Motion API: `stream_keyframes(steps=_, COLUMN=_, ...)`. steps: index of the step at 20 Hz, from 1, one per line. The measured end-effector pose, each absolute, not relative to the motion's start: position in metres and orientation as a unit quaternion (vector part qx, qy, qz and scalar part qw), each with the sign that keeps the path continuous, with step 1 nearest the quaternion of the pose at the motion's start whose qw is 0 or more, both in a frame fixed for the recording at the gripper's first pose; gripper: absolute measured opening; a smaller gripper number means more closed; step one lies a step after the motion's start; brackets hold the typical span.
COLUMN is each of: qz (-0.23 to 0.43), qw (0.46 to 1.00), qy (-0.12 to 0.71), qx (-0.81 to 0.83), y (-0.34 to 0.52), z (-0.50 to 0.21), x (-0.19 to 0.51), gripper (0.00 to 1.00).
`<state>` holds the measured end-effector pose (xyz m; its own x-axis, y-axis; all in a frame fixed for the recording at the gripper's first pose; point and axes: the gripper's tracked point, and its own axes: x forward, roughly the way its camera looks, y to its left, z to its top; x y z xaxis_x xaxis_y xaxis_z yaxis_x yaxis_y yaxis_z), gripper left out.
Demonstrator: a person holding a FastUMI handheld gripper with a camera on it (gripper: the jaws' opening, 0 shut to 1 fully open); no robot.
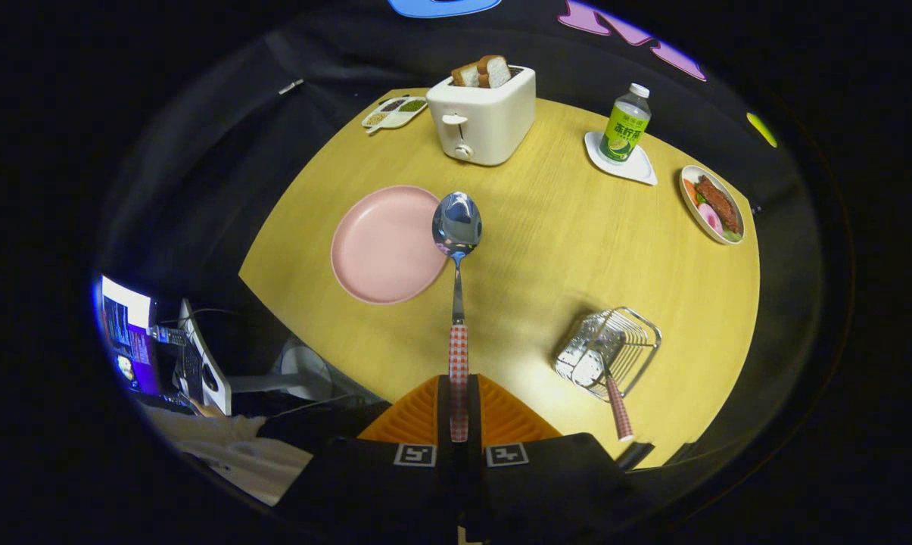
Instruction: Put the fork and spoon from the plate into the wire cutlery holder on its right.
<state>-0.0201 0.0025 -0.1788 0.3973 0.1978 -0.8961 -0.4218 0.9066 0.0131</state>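
My gripper is closed on the spoon: both fingers press the red-and-white checked handle from either side, and that is all it holds. The spoon's long axis runs straight ahead along the fingers, handle end between them, bowl at the far end, raised above the yellow table. The bowl shows against the right rim of the pink plate; I cannot tell whether it touches it.

The wire cutlery holder lies to the right of the plate and of my fingers, near the table's near edge. The fork rests in it, head inside the wires, its checked handle pointing out toward the near edge and tilted slightly right.

Writing: the green-labelled bottle, upright on a white coaster at the far right, carries printed characters too small for me to read. Each finger bears a square black-and-white marker, no words.

Beyond the plate stands a white toaster with bread slices in it. A divided dish lies to its left, and a food plate at the far right edge.
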Motion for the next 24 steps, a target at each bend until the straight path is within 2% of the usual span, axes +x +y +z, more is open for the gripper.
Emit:
stream_keyframes(steps=9, qz=0.152, qw=0.759, qy=0.6, qx=-0.202, y=-0.116, z=-0.163, x=-0.057, gripper=0.09)
stream_keyframes(steps=13, qz=0.144, qw=0.705, qy=0.66, qx=-0.218, y=-0.153, z=-0.161, x=-0.063, gripper=0.09)
stream_keyframes(steps=17, qz=0.147, qw=0.655, qy=0.708, qx=-0.219, y=-0.168, z=-0.165, x=-0.056, gripper=0.09)
stream_keyframes(steps=24, qz=0.156, qw=0.601, qy=0.746, qx=-0.242, y=-0.178, z=-0.178, x=-0.021, gripper=0.09)
